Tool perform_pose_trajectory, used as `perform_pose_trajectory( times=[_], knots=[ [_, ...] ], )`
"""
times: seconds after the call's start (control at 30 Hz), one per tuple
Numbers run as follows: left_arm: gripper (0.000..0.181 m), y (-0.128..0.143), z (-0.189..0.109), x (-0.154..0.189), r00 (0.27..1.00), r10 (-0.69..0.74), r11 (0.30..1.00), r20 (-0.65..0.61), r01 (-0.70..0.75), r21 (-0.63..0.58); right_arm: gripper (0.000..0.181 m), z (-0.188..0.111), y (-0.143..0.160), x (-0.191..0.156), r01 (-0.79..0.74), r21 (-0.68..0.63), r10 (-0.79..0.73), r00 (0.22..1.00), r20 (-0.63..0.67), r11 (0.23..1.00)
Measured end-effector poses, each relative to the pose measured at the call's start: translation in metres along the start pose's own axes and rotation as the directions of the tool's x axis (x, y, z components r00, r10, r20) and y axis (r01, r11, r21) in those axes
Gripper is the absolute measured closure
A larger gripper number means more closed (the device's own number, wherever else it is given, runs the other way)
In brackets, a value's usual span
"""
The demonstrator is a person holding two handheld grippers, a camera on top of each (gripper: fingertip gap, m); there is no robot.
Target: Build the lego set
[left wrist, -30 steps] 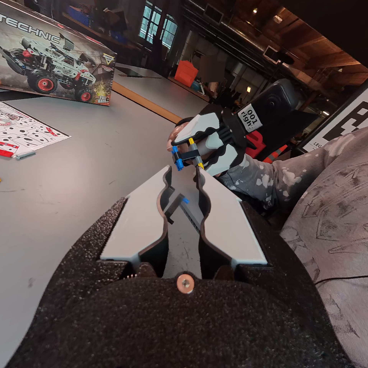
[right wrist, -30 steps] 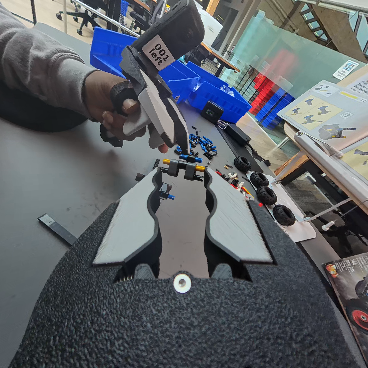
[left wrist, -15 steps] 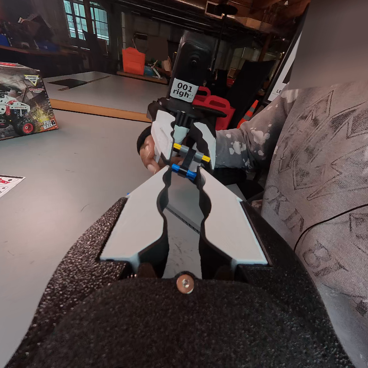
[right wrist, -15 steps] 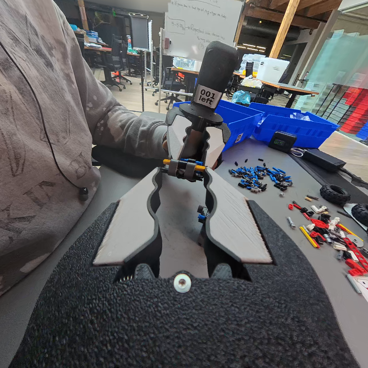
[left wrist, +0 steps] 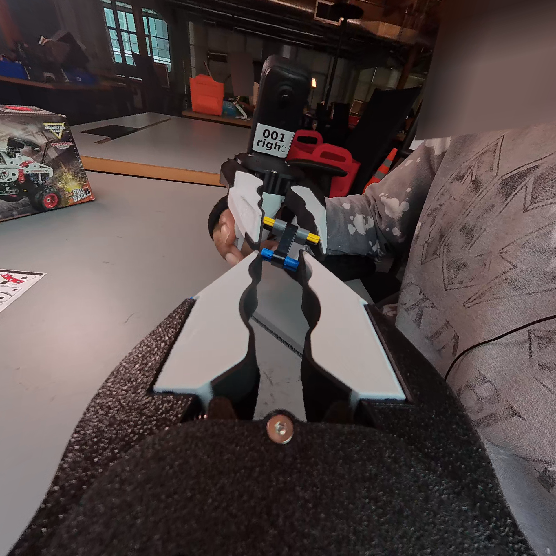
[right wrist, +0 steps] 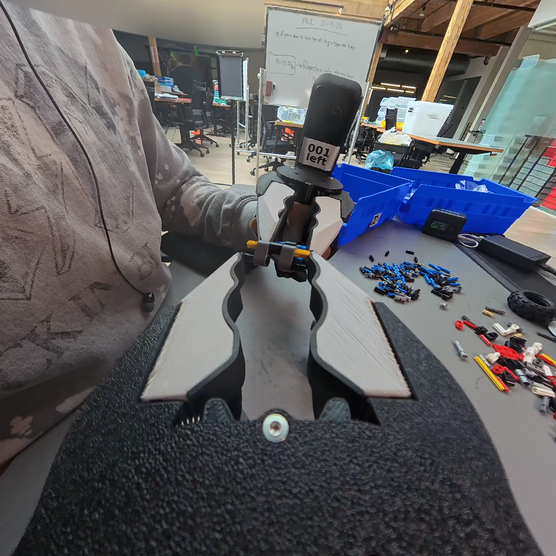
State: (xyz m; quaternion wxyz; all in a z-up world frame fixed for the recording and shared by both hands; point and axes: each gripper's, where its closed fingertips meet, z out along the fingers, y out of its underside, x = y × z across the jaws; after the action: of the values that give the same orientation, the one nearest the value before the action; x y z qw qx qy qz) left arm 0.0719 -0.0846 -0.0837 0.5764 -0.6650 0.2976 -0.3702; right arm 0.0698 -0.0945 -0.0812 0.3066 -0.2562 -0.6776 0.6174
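A small lego assembly (left wrist: 287, 237) has a yellow axle, two grey connectors, a black piece and a blue pin. It hangs in the air between the two grippers. My right gripper (right wrist: 276, 259) is shut on the ends of the yellow axle (right wrist: 278, 252). My left gripper (left wrist: 279, 261) faces it tip to tip with its jaws a narrow gap apart. Its tips stand close on either side of the blue pin (left wrist: 279, 258), and a squeeze on the pin does not show. Each gripper also shows in the other's view, the right one (left wrist: 288, 234) and the left one (right wrist: 293, 240).
Loose blue and black pins (right wrist: 412, 279), a tyre (right wrist: 532, 305) and mixed red, white and yellow parts (right wrist: 517, 361) lie on the grey table to the right. Blue bins (right wrist: 463, 204) stand behind. The set's box (left wrist: 36, 162) stands far left. The person's torso (left wrist: 481, 270) is close by. Less than 4 cm separates the two grippers' tips.
One second ago the grippers were apart and angled. They swung to face each other, and the left tips came up around the blue pin. Little has moved in the last half second.
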Motion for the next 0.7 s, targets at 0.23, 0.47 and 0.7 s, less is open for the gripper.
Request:
perform_pose_trajectory(
  times=[0.23, 0.47, 0.7],
  knots=[
    [0.146, 0.014, -0.006, -0.014, 0.995, 0.038, 0.994, 0.094, -0.028, -0.103, 0.139, -0.006, 0.015, 0.007, 0.044, -0.107, -0.048, 0.998, -0.036, 0.993],
    [0.131, 0.051, -0.014, -0.05, 0.977, 0.025, 0.962, 0.212, 0.035, -0.271, 0.14, -0.033, 0.035, 0.02, -0.066, -0.184, 0.056, 0.997, -0.054, 0.981],
    [0.15, 0.068, -0.006, -0.055, 0.975, 0.079, 0.933, 0.208, 0.001, -0.359, 0.139, -0.03, 0.059, 0.026, -0.143, -0.237, 0.133, 0.989, -0.058, 0.961]
  ],
)
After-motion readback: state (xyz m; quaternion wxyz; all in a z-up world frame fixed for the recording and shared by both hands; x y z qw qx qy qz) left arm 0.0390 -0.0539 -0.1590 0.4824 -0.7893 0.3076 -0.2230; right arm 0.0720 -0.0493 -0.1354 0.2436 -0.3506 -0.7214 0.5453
